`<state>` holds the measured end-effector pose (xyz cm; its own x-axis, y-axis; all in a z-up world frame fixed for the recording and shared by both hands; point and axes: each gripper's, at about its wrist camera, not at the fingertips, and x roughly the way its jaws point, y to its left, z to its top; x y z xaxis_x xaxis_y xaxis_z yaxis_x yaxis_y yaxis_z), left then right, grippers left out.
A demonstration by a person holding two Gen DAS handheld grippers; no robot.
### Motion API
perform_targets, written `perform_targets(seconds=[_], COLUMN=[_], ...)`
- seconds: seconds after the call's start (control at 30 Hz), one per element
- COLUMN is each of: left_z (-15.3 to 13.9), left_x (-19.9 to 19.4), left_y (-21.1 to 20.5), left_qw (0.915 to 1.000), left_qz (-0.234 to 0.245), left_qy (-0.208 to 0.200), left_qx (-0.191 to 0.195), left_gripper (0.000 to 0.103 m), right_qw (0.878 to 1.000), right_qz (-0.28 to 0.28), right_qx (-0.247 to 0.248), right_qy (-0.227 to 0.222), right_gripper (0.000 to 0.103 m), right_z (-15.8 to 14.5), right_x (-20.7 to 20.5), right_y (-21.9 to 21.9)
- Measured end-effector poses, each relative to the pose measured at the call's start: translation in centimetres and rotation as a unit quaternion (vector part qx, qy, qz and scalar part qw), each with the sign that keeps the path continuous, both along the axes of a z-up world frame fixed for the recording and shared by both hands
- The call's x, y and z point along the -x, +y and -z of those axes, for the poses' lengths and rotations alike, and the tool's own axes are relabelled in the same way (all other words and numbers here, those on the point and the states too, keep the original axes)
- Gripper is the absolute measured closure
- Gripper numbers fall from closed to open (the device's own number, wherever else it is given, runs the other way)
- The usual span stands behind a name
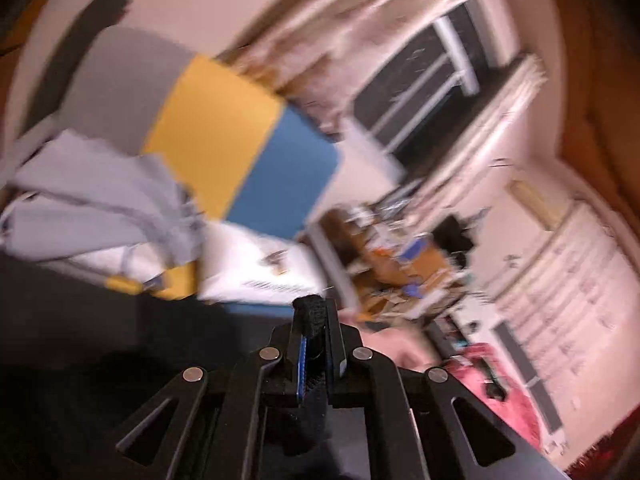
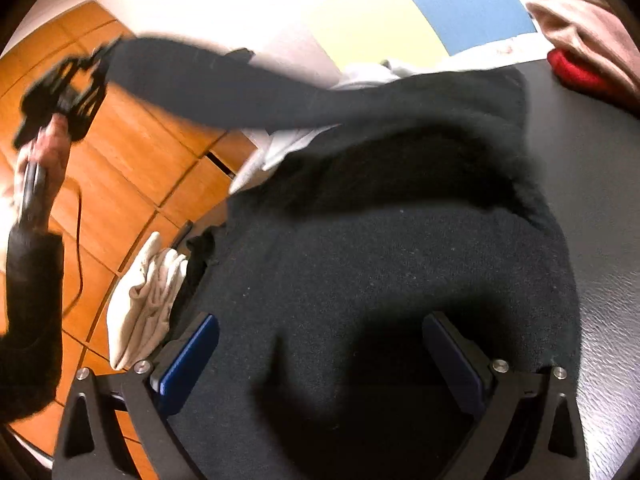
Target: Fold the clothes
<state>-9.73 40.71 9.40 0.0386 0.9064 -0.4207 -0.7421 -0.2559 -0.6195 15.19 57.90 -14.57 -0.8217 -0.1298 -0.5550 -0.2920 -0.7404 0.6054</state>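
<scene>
Black garment (image 2: pixel 360 272), lifted sleeve blurred

Black garment (image 2: pixel 360 280) — nubby, matt knit cloth; tabletop (image 2: pixel 600 208) — dark with pebbled sheen; floor (image 2: pixel 132 148) glossy wood.

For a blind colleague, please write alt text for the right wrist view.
A black garment lies on a dark table under the open right gripper, whose fingers touch nothing. At left, over an orange floor, the left gripper lifts the sleeve. A white cloth hangs off the table edge.
</scene>
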Motion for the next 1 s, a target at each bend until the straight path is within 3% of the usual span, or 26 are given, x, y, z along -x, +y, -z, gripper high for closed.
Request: perform_targets(seconds=[0.1,0.2,0.4,0.47,0.53,0.57,0.6,0.67,0.77,0.8,0.87,0.97,1.0], left_z=[2.8,4.7,6.8,6.8,6.4,6.2,6.0,6.1,10.2,12.3,18.0,22.9,24.1], left_x=[1.3,1.6,2.0,2.2,2.6,2.8,3.0,3.6,5.0,5.5,6.8,7.9,8.4], left_y=[-1.5,-3.1,-5.0,-5.4,-5.5,-5.9,-6.3,-7.0,-5.9,-5.3,-4.0,-4.4,-4.9], left_qw=[0.999,0.9983,0.998,0.9982,0.9988,0.9992,0.9993,0.9991,0.9959,0.9924,0.9771,0.9575,0.9511], left_qz=[-0.013,-0.006,0.001,-0.001,-0.001,-0.003,-0.006,-0.019,-0.048,-0.058,-0.081,-0.119,-0.138], left_qy=[-0.003,-0.008,-0.024,-0.026,-0.03,-0.032,-0.034,-0.037,-0.036,-0.034,-0.043,-0.082,-0.101], left_qx=[0.043,0.057,0.059,0.055,0.039,0.024,0.01,-0.004,0.067,0.103,0.192,0.25,0.257], left_gripper=[0.098,0.098,0.098,0.098,0.098,0.098,0.098,0.097,0.097,0.097,0.097,0.096,0.096], right_qw=[0.997,0.989,0.981,0.977,0.971,0.968,0.968,0.959,0.945,0.946,0.942,0.941,0.942], right_qz=[0.06,0.116,0.127,0.125,0.127,0.132,0.136,0.158,0.187,0.191,0.192,0.183,0.181], right_qx=[-0.043,-0.093,-0.121,-0.129,-0.14,-0.142,-0.136,-0.151,-0.165,-0.159,-0.177,-0.183,-0.184], right_qy=[0.006,-0.003,-0.086,-0.113,-0.145,-0.158,-0.16,-0.18,-0.21,-0.206,-0.213,-0.216,-0.216], right_gripper=[0.006,0.008,0.008,0.013,0.037,0.08,0.096,0.096,0.097,0.098,0.098,0.094,0.082], right_z=[-2.9,-4.9,-3.8,-2.9,-2.1,-1.7,-1.5,-1.3,-0.5,-0.1,-0.3,-0.6,-0.7], right_x=[-1.8,-2.6,2.8,5.1,7.3,8.0,8.2,7.4,5.8,5.1,4.6,4.2,4.0], right_y=[2.0,5.2,10.4,11.1,11.7,12.0,12.3,12.7,13.6,13.9,13.8,14.1,14.3])
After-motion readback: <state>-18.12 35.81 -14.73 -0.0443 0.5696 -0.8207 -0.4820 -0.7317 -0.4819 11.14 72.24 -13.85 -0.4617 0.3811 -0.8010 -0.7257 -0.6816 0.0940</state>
